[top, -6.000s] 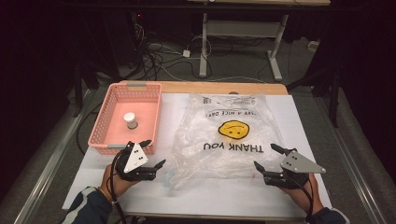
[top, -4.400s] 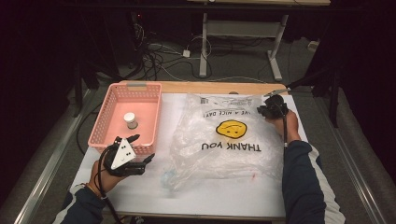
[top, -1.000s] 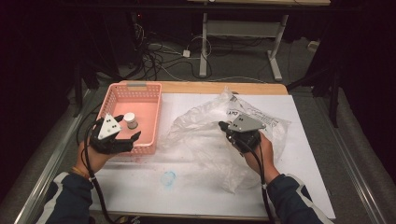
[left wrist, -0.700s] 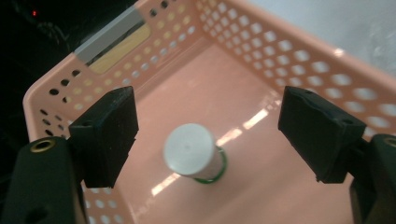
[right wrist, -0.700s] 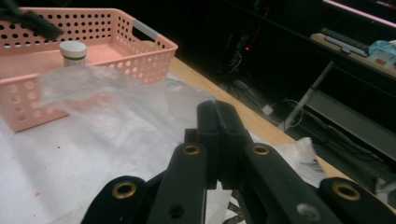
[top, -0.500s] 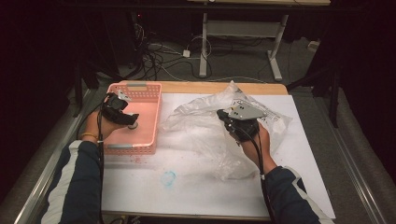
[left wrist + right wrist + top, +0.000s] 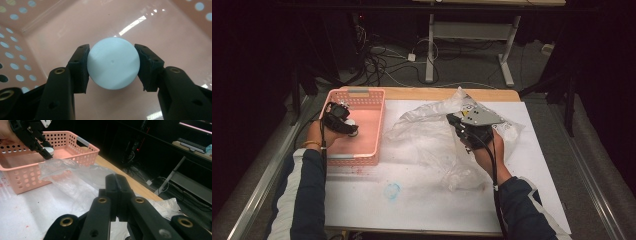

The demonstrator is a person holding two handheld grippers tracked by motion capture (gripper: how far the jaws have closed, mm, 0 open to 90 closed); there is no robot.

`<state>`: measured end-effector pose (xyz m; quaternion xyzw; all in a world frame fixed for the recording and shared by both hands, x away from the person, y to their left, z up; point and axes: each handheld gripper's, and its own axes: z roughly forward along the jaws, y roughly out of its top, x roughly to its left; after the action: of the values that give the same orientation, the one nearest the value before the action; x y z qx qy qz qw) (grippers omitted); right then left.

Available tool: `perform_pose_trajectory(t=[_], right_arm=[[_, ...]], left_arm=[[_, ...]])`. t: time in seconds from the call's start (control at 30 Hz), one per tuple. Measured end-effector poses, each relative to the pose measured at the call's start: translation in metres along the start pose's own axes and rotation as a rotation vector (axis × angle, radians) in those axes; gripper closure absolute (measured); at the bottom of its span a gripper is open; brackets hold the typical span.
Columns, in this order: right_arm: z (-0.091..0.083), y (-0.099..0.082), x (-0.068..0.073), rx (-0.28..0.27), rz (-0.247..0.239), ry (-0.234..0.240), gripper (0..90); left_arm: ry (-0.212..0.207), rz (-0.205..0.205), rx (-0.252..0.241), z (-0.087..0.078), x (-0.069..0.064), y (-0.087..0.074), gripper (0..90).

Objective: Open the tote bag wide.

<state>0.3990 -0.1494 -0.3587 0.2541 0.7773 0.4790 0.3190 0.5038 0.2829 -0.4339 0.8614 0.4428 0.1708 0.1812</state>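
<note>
One pink basket at ten o'clock holds one white round-topped container. My left gripper has just been closing, its pads now against the container's two sides. At two o'clock, my right gripper stays pinched on one clear plastic bag.

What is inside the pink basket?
Inside the pink basket sits one white round thing, between the left gripper jaws. What lies under it is covered.
</note>
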Motion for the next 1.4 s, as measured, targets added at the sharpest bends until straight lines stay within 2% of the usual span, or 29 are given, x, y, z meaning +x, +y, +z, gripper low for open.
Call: perform_pose_trajectory(t=[0.1, 0.17, 0.2, 0.3, 0.4, 0.5, 0.67, 0.7, 0.73, 0.77, 0.8, 0.83, 0.87, 0.9, 0.93, 0.97, 1.0, 1.03, 1.1, 1.13, 1.17, 1.23, 1.27, 1.3, 1.37, 1.4], right_arm=[[0.000, 0.000, 0.001, 0.000, -0.002, 0.005, 90.0], [0.001, 0.000, 0.002, 0.002, 0.001, 0.013, 90.0], [0.001, 0.000, 0.002, 0.005, -0.001, 0.015, 90.0], [0.003, 0.000, 0.005, 0.012, -0.007, 0.019, 90.0], [0.002, 0.001, 0.006, 0.013, -0.012, 0.017, 90.0], [0.001, 0.003, 0.005, 0.007, -0.010, 0.012, 90.0], [-0.002, 0.004, 0.001, 0.003, 0.001, 0.005, 90.0], [-0.002, 0.004, 0.001, 0.003, 0.001, 0.005, 90.0], [-0.002, 0.004, 0.000, 0.003, 0.007, 0.004, 90.0], [-0.001, 0.004, -0.001, 0.003, 0.013, 0.005, 90.0], [-0.001, 0.004, -0.001, 0.005, 0.016, 0.005, 90.0], [-0.001, 0.004, -0.001, 0.007, 0.015, 0.003, 90.0], [-0.001, 0.004, -0.001, 0.009, 0.014, -0.002, 90.0], [-0.001, 0.004, -0.001, 0.014, 0.012, -0.009, 90.0], [-0.001, 0.004, -0.002, 0.019, 0.005, -0.018, 90.0], [-0.001, 0.006, -0.002, 0.022, -0.005, -0.026, 90.0], [-0.002, 0.007, -0.002, 0.022, -0.011, -0.029, 90.0], [-0.003, 0.009, -0.004, 0.021, -0.010, -0.030, 90.0], [-0.004, 0.011, -0.006, 0.015, -0.004, -0.034, 90.0], [-0.005, 0.012, -0.007, 0.014, -0.001, -0.036, 90.0], [-0.005, 0.013, -0.008, 0.014, 0.002, -0.038, 90.0], [-0.006, 0.014, -0.008, 0.019, 0.001, -0.043, 90.0], [-0.006, 0.014, -0.008, 0.021, 0.002, -0.039, 90.0], [-0.006, 0.014, -0.008, 0.023, 0.000, -0.038, 90.0], [-0.006, 0.014, -0.007, 0.027, 0.002, -0.034, 90.0], [-0.007, 0.014, -0.006, 0.026, 0.005, -0.032, 90.0]], left_arm=[[0.002, 0.005, 0.005, -0.002, 0.004, -0.004, 47.7], [0.010, -0.025, -0.016, -0.005, 0.010, -0.008, 47.7], [-0.002, -0.019, -0.028, -0.006, 0.009, -0.008, 47.6], [0.002, -0.001, -0.051, -0.009, 0.003, -0.004, 47.7], [0.026, 0.019, -0.051, -0.011, -0.001, 0.000, 47.8], [0.041, 0.019, -0.072, -0.014, -0.004, 0.001, 47.9], [0.026, 0.017, -0.195, -0.031, -0.012, 0.004, 48.0], [0.026, 0.017, -0.195, -0.031, -0.012, 0.004, 48.1], [0.024, 0.016, -0.225, -0.035, -0.015, 0.004, 48.1], [0.005, 0.021, -0.284, -0.044, -0.022, 0.005, 48.1], [-0.004, 0.021, -0.319, -0.049, -0.026, 0.005, 48.1], [-0.004, 0.021, -0.319, -0.049, -0.026, 0.005, 48.1], [-0.026, 0.025, -0.387, -0.059, -0.033, 0.005, 48.1], [-0.026, 0.025, -0.387, -0.059, -0.033, 0.005, 48.1], [-0.045, 0.035, -0.451, -0.069, -0.043, 0.006, 48.1], [-0.047, 0.051, -0.471, -0.073, -0.049, 0.007, 48.1], [-0.047, 0.051, -0.471, -0.073, -0.049, 0.007, 48.1], [-0.046, 0.092, -0.502, -0.081, -0.062, 0.009, 48.1], [-0.066, 0.129, -0.541, -0.089, -0.076, 0.011, 48.1], [-0.066, 0.129, -0.541, -0.089, -0.076, 0.011, 48.1], [-0.087, 0.164, -0.584, -0.097, -0.091, 0.012, 48.1], [-0.111, 0.206, -0.626, -0.105, -0.106, 0.014, 48.1], [-0.111, 0.206, -0.626, -0.105, -0.106, 0.014, 48.1], [-0.131, 0.247, -0.666, -0.112, -0.124, 0.017, 48.1], [-0.150, 0.303, -0.690, -0.118, -0.143, 0.019, 48.1], [-0.150, 0.303, -0.690, -0.118, -0.143, 0.019, 48.1]])
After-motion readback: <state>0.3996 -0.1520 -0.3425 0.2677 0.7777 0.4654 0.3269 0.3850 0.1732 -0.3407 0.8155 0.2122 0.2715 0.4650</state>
